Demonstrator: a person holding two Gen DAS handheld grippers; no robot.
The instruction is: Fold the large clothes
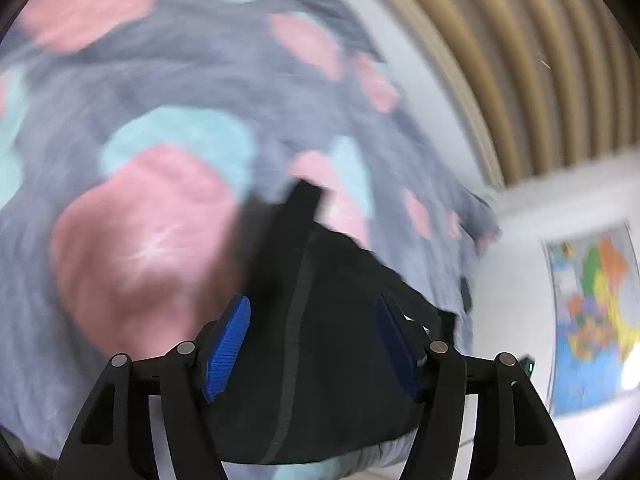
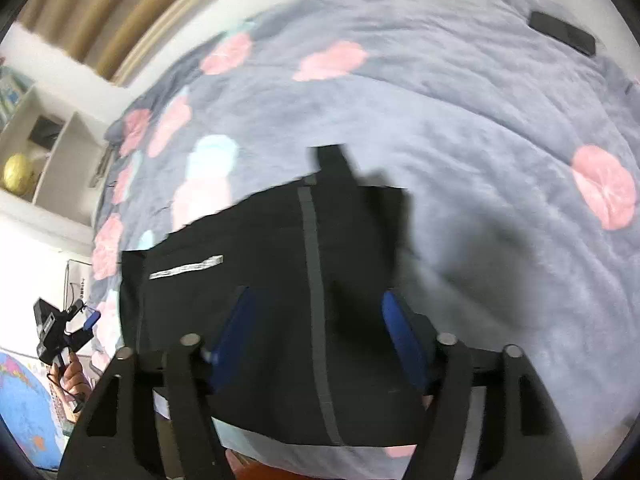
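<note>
Folding looks well under way on a grey fleece bedspread (image 2: 460, 128) patterned with pink and pale-blue blotches, where a black garment with a grey stripe down its length (image 2: 280, 320) lies in a compact, roughly rectangular bundle near the bed's edge. From where I run the rig, my left gripper (image 1: 314, 344) hangs over that dark cloth with its blue ribbed pads (image 1: 226, 354) standing well apart; the fabric sits beneath and between them, but neither pad presses on it, so it holds nothing. This view is smeared by motion blur, and a coloured wall map (image 1: 596, 320) shows at its far right. In the right wrist view, a hand (image 2: 72, 376) carries that same left gripper at the lower left, beside white shelves (image 2: 48, 152). My right gripper (image 2: 324, 340) hovers above the striped panel, its blue pads likewise wide and empty. A small white label strip (image 2: 186, 267) shows on the cloth. A flat black object (image 2: 562, 32), too blurred to name, rests far up the bed. I judge one fold laid and released; whether further folds remain I cannot tell.
</note>
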